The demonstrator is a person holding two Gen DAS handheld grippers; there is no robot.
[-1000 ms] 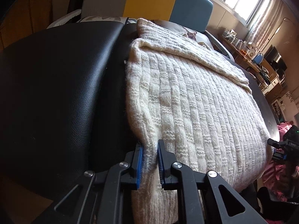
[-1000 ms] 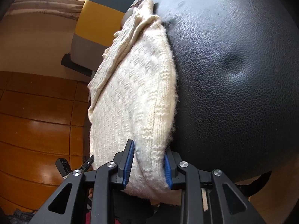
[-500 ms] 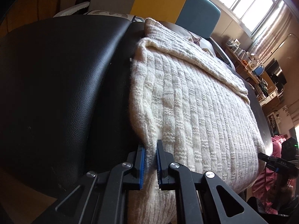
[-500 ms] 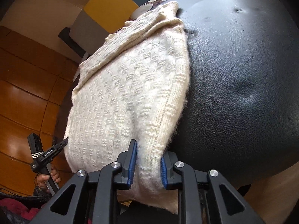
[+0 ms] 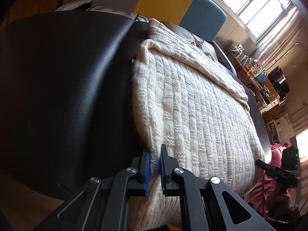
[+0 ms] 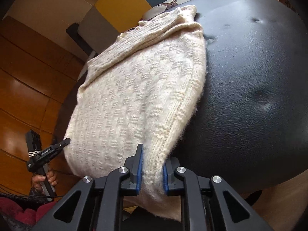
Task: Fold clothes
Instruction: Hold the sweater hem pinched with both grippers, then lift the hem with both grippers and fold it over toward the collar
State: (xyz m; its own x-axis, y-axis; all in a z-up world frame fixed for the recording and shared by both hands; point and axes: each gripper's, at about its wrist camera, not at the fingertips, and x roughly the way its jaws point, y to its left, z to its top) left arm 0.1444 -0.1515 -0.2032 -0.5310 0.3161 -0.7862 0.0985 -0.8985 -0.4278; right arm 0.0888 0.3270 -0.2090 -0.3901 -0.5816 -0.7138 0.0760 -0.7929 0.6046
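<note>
While clamped — sweater [image 5: 196, 115] hem, both grippers.

A black leather seat [image 5: 63, 88] fills the foreground, its surface dimpled with tufts. Behind it stands a panel of grey, yellow [image 5: 163, 2] and blue blocks. A deer-print cushion [image 6: 169, 4] lies at the seat's far edge. Beyond the seat, a bright window [image 5: 248, 5] and a cluttered shelf [image 5: 250, 65]. Below the seat, orange wooden floor [image 6: 28, 73].
</note>
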